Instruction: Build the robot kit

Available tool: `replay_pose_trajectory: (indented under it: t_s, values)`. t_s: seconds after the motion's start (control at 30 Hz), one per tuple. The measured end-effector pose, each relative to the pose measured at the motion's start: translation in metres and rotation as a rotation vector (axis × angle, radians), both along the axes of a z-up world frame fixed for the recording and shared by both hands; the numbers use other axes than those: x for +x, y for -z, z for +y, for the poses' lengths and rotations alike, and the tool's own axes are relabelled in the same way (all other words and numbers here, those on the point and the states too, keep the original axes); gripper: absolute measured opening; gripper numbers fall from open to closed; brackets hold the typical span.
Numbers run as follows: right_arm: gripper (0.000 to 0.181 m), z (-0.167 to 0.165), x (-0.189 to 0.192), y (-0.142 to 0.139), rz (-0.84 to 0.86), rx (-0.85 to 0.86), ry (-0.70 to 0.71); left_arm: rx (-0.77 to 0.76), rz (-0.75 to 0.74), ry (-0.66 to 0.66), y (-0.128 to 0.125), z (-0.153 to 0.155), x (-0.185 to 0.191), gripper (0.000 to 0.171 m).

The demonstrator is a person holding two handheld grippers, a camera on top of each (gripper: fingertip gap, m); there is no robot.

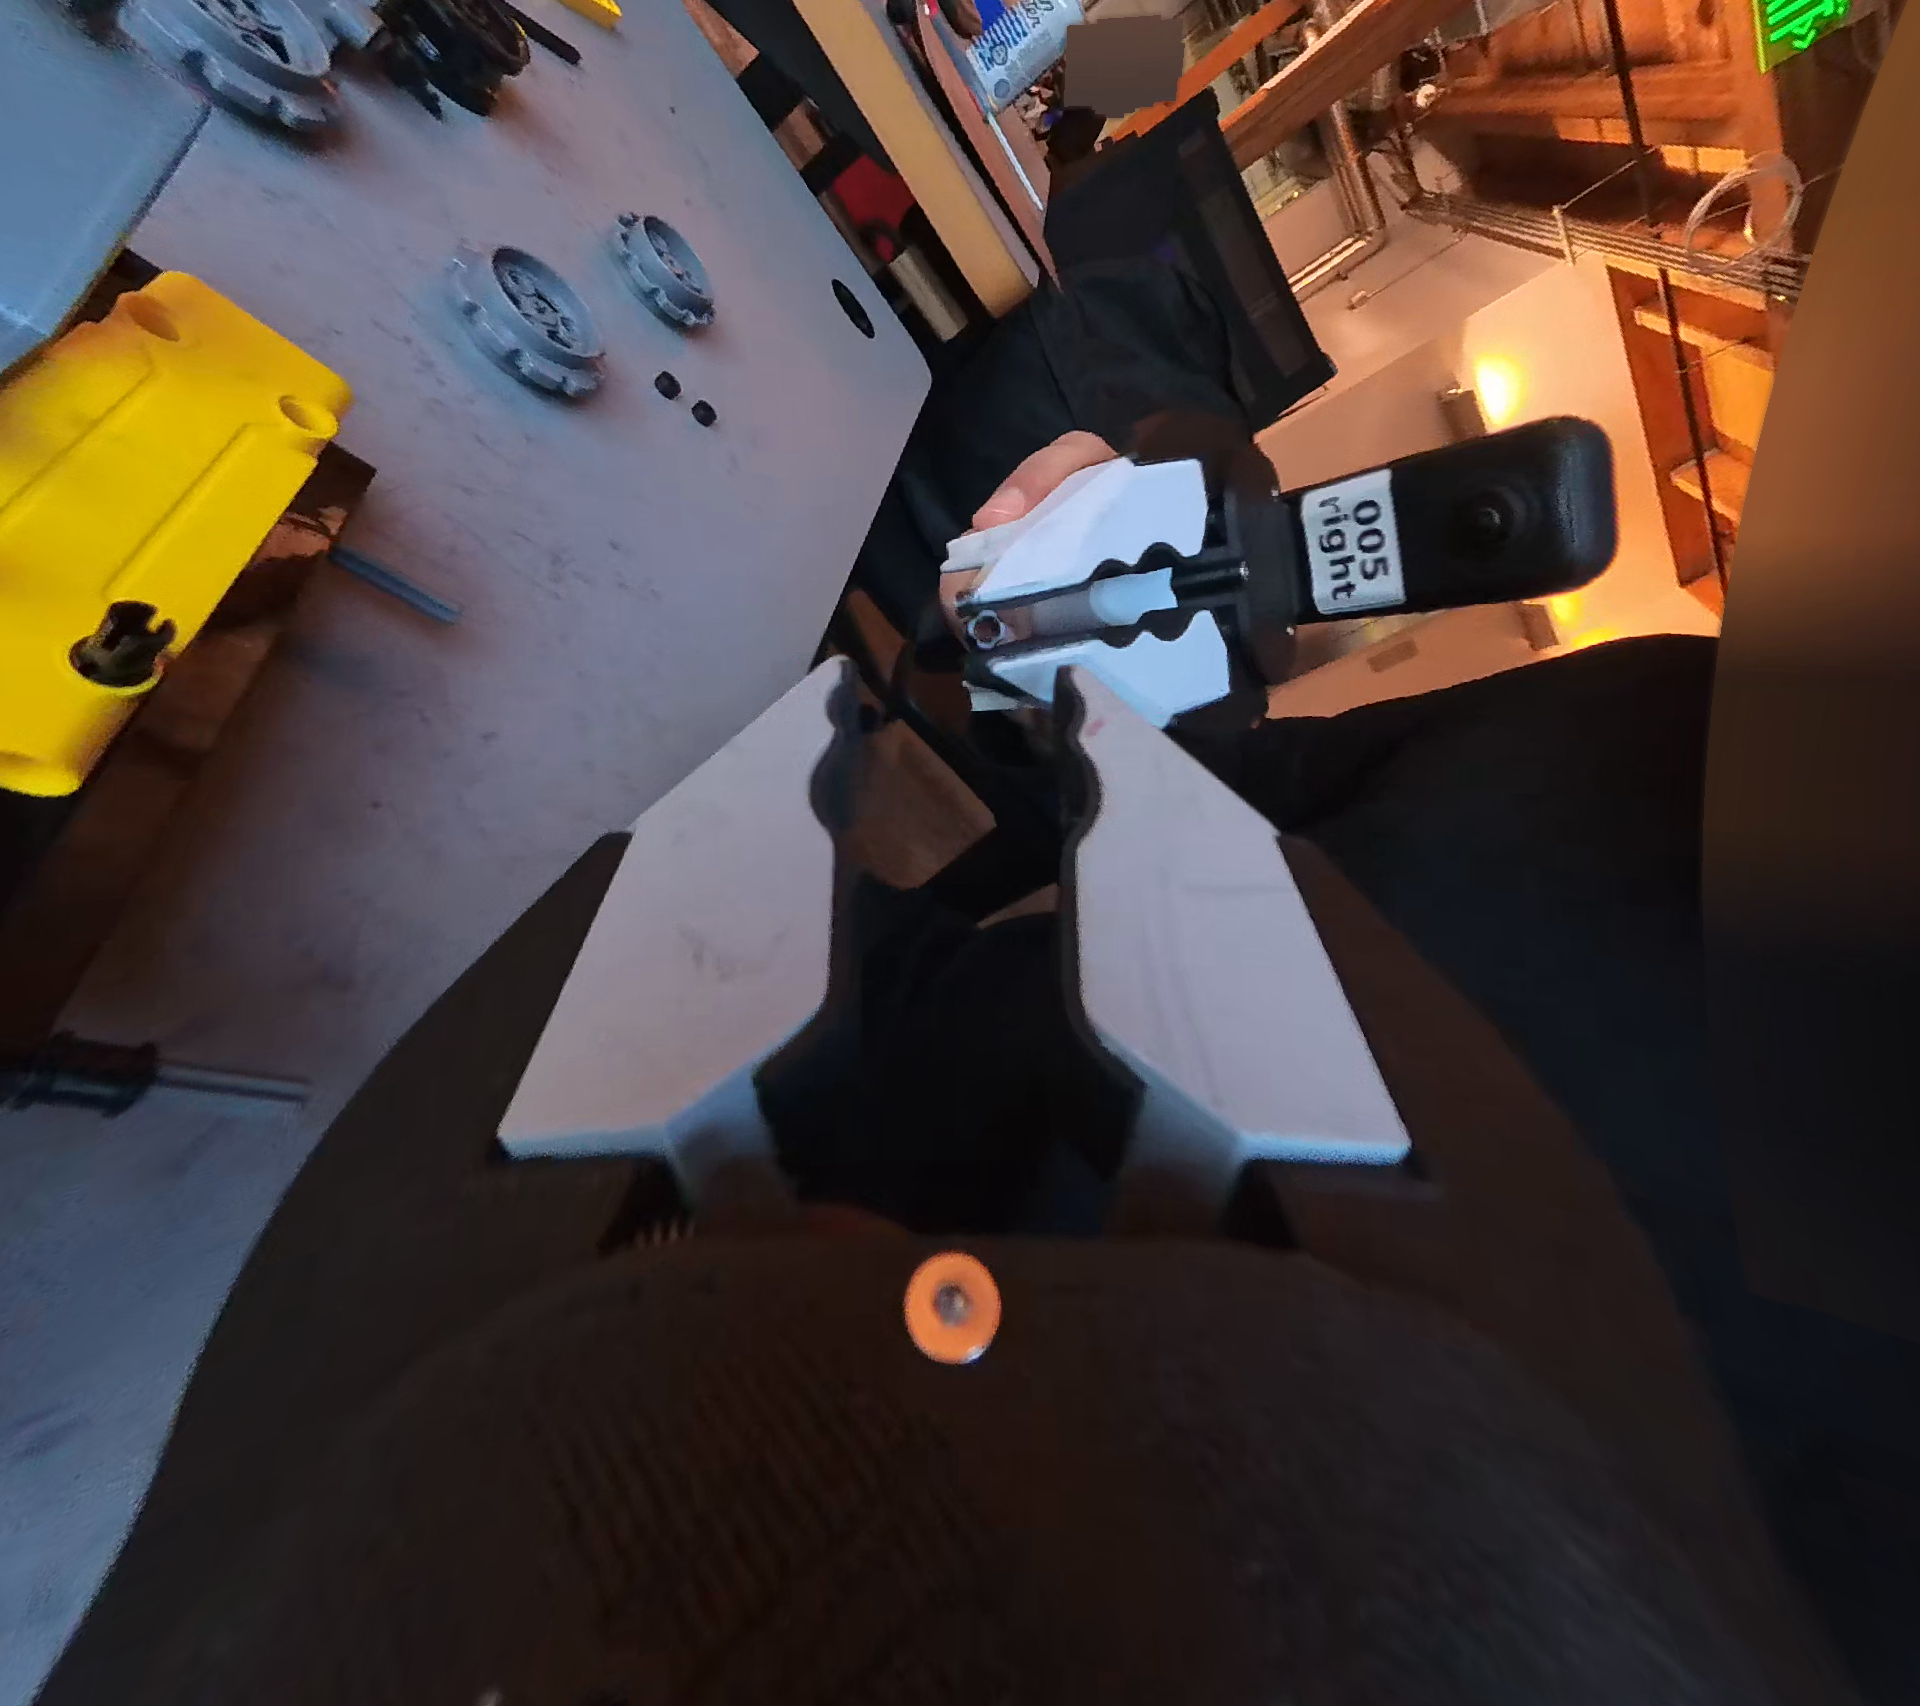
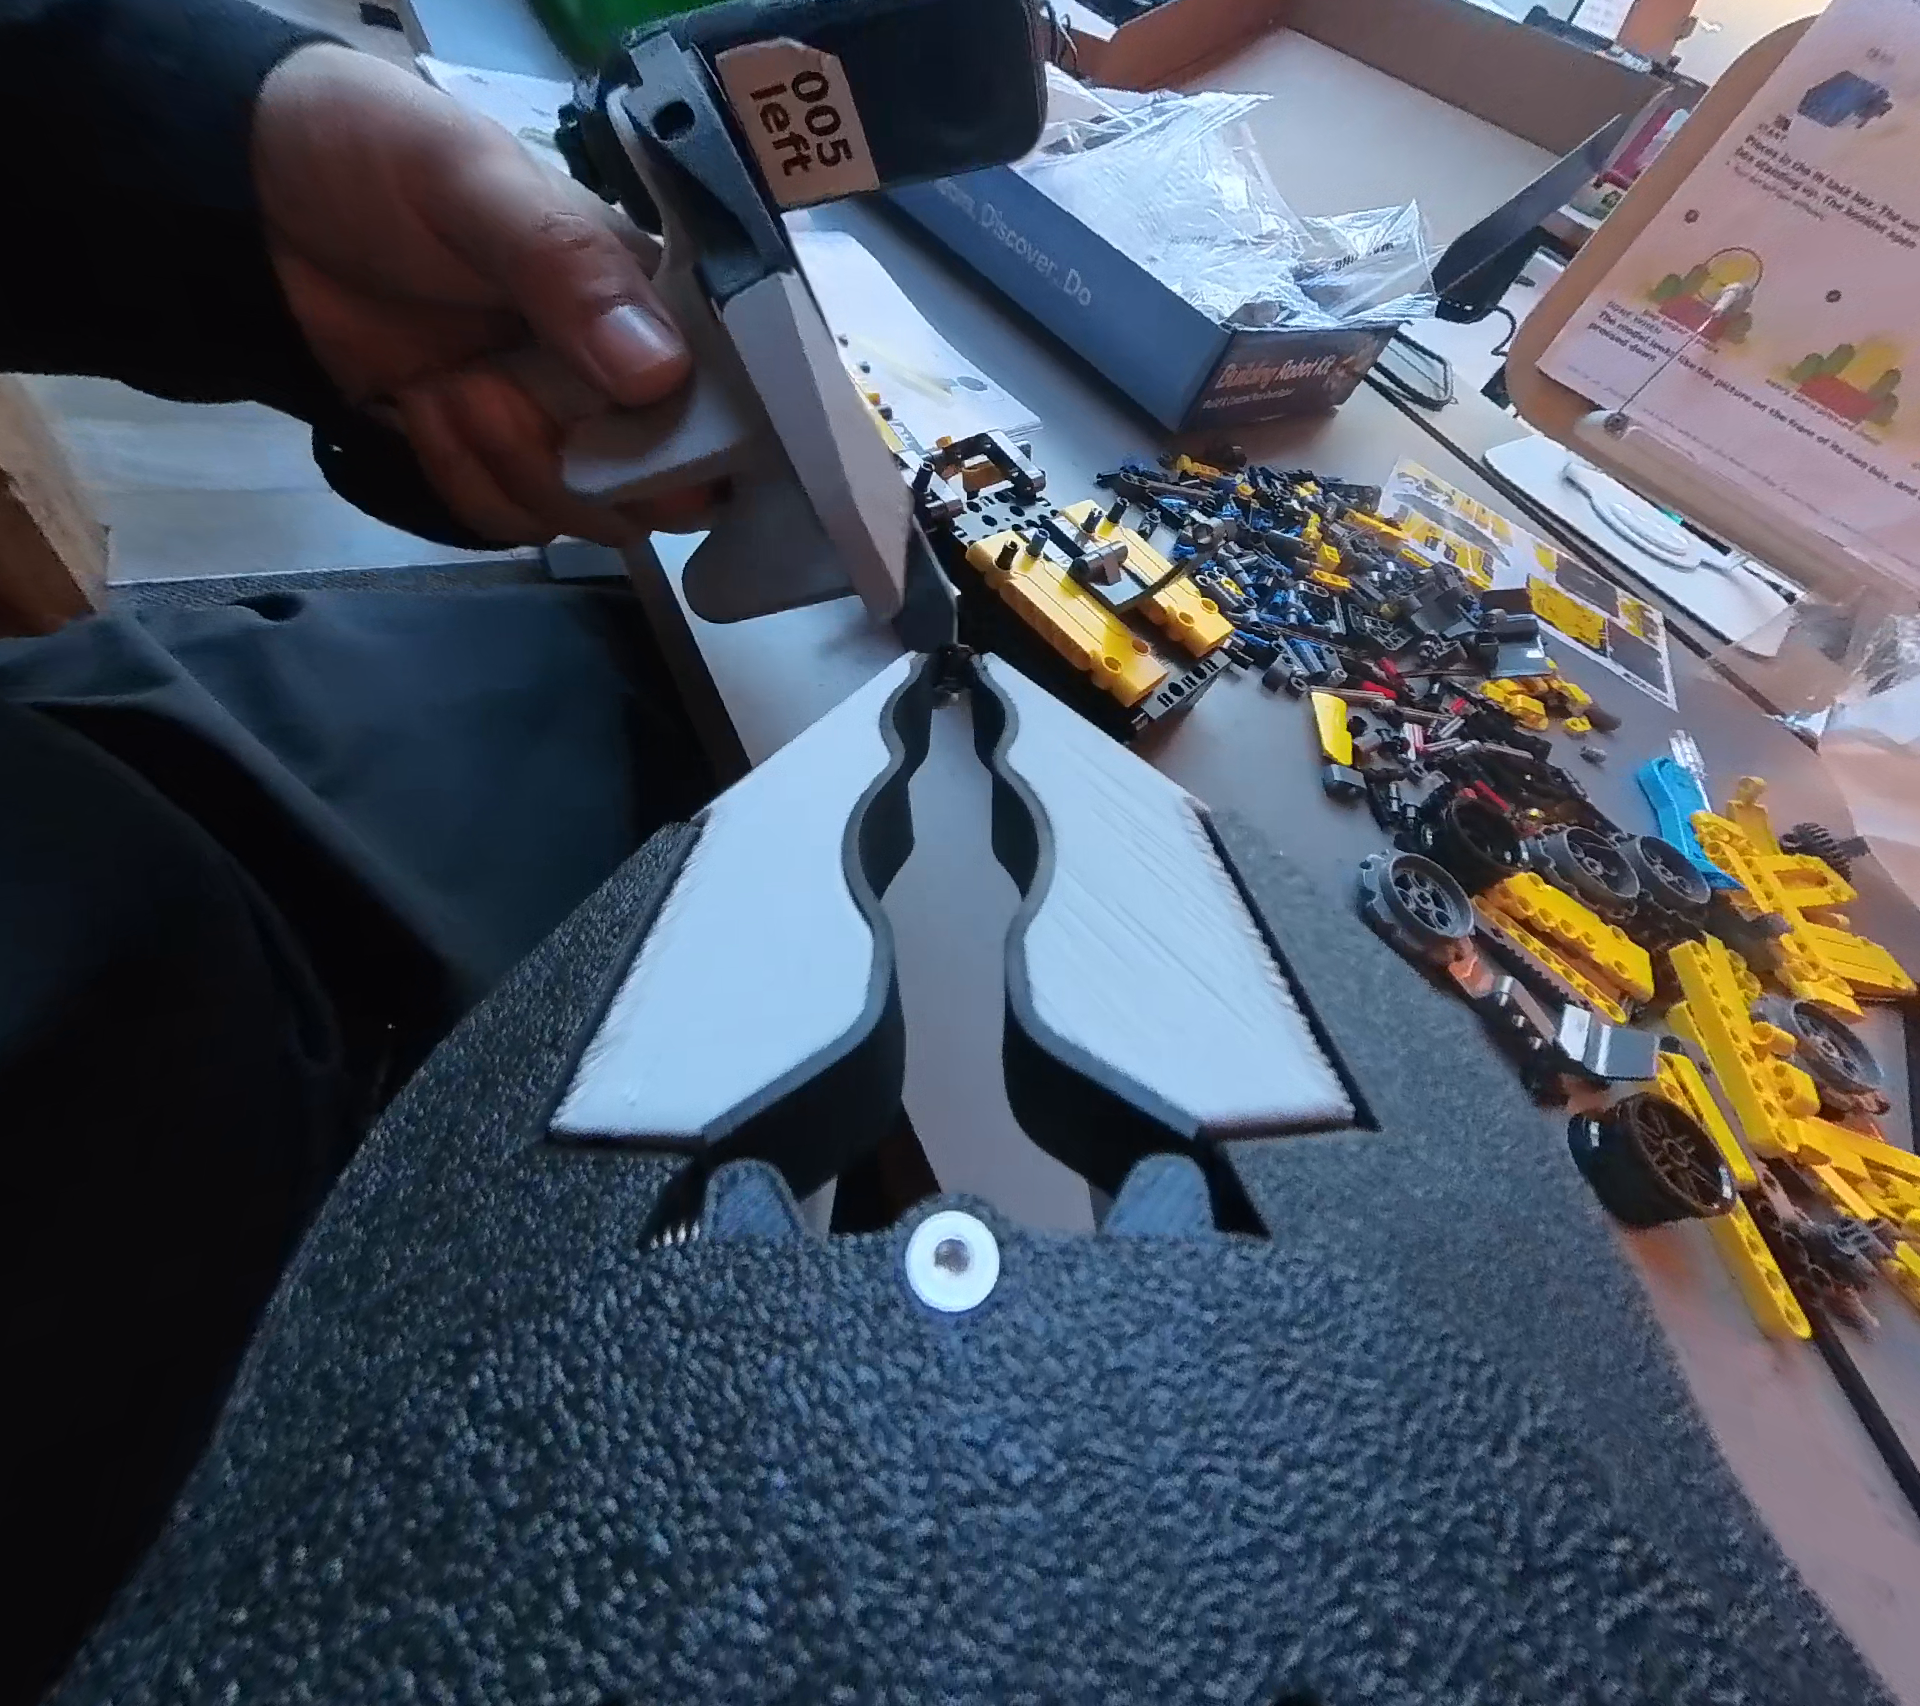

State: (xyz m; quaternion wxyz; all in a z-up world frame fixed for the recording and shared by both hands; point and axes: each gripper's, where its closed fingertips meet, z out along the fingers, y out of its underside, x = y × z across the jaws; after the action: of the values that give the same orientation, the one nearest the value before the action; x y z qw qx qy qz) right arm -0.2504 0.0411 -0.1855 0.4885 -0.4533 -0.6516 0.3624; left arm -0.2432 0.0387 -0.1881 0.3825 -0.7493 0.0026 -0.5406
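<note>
My right gripper (image 2: 948, 667) is shut on a small dark pin (image 2: 948, 682) pinched at its very tips. In the left wrist view the right gripper (image 1: 982, 630) points at me, with the pin (image 1: 980, 628) showing end-on. My left gripper (image 1: 956, 685) is open and empty, its fingertips on either side just below the pin, not touching it. In the right wrist view the left gripper (image 2: 920, 617) is seen side-on, held by a hand (image 2: 436, 285), its tip right above my right fingertips. Both hover off the table's near edge (image 2: 790, 669).
A half-built yellow and black model (image 2: 1081, 607) sits just beyond the grippers. Behind it lie a pile of small parts (image 2: 1403, 617), yellow beams (image 2: 1766, 981), black wheels (image 2: 1652, 1157) and a blue box (image 2: 1143, 306). Grey toothed wheels (image 1: 530, 321) and a yellow panel (image 1: 135, 493) lie on the table. My two grippers' fingertips are within a few centimetres of each other.
</note>
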Motion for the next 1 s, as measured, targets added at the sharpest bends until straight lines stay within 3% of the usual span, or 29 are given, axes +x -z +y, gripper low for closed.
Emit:
replay_pose_trajectory:
  t_s: [0.17,0.37,0.47,0.67,1.0]
  values:
    - [0.007,-0.003,-0.001,0.002,-0.009,0.020,-0.007,0.007,-0.017,0.012,-0.002,0.003,0.002,0.027]
    - [0.007,-0.006,-0.001,0.005,-0.023,0.059,-0.004,0.019,-0.049,0.040,-0.003,0.001,0.006,0.005]
    - [0.007,-0.004,-0.001,0.007,-0.027,0.051,0.008,0.016,-0.044,0.044,-0.003,0.000,0.007,0.013]
    - [0.007,-0.004,-0.001,0.004,-0.008,0.049,0.011,0.023,-0.031,0.032,-0.003,0.001,0.006,0.004]
    - [0.007,-0.003,0.002,-0.004,0.039,0.028,0.006,-0.015,-0.227,0.050,-0.011,0.002,0.008,0.004]
